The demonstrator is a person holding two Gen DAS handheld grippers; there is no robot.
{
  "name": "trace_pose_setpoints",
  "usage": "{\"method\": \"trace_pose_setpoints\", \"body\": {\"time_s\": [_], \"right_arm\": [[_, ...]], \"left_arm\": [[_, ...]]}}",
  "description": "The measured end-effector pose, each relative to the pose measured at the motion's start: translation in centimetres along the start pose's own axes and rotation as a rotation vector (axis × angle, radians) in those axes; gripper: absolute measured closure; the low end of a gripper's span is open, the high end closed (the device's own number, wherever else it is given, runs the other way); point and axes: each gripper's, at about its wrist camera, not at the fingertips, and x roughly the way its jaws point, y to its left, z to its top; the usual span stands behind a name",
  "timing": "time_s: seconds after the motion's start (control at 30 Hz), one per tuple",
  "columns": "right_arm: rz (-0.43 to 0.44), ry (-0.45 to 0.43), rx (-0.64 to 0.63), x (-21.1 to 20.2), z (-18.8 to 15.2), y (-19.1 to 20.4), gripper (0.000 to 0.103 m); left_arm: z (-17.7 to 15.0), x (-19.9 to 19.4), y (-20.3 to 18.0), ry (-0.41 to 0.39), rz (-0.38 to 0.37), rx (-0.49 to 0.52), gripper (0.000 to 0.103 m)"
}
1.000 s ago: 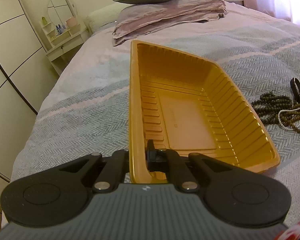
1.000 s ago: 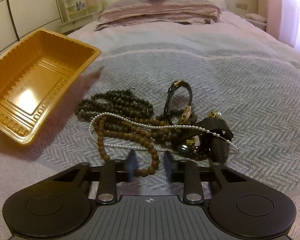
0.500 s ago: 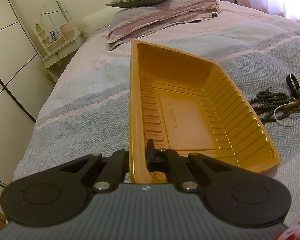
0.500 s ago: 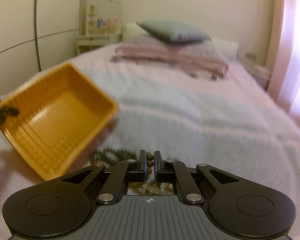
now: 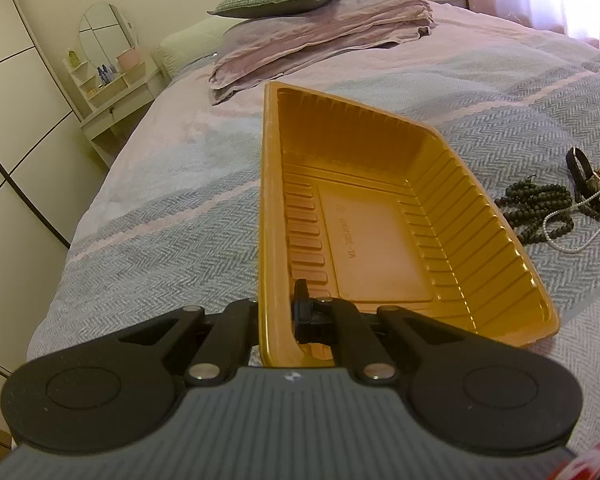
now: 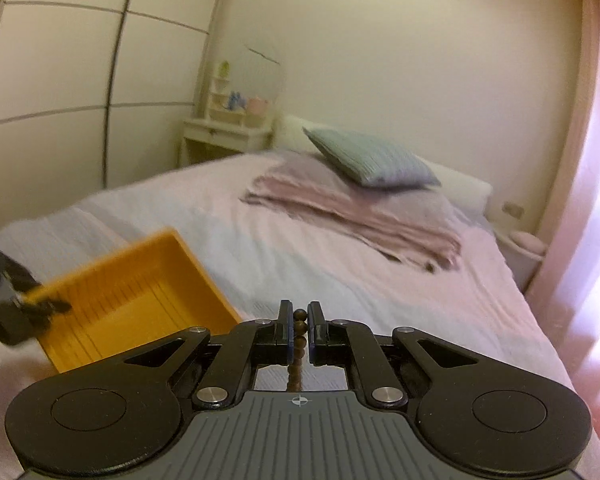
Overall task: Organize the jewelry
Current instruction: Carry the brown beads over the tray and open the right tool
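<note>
Clamped on a strand of brown wooden beads (image 6: 299, 336), the right gripper (image 6: 299, 326) holds its catch with the jaws nearly together; the beads show as a short column between the pads and run down out of sight below them. Seen from the left wrist, the same strand hangs as a dark line at the right edge, above the rest of the jewelry. That rest lies in a loose pile on the bedspread (image 5: 172, 216): dark bead strings (image 5: 540, 204), a thin pearl chain (image 5: 572, 232) and a dark watch strap (image 5: 580, 168), all just beside the tray's right rim.

Left gripper (image 5: 276, 316) is closed on the near left wall of the orange tray (image 5: 380, 240), one finger inside and one outside, and it tips the tray so the open side faces the pile. The tray is empty.

The step in hand looks like the first transfer: one strand lifted, not yet over the tray. The next move calls for carrying the strand across above the tray floor, lowering it so the trailing beads coil inside and do not drape over the rim, then parting the jaws. The hanging tail may snag the pearl chain, so it should clear the pile first.
</note>
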Motion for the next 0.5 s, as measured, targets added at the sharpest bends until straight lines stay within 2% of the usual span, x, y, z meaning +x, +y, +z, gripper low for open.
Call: {"method": "trace_pose_setpoints", "body": {"time_s": [0.27,0.5], "right_arm": [[0.157,-0.053,-0.010,2.0,4.1,3.8,0.096],[0.274,0.029,-0.023,7.1,3.5,8.7,0.096]], "left_arm": [[0.0,0.1,0.1,0.006,-0.005,-0.005,0.101],[-0.1,0.4,0.3,0.009,-0.016,-0.015,0.101]]}}
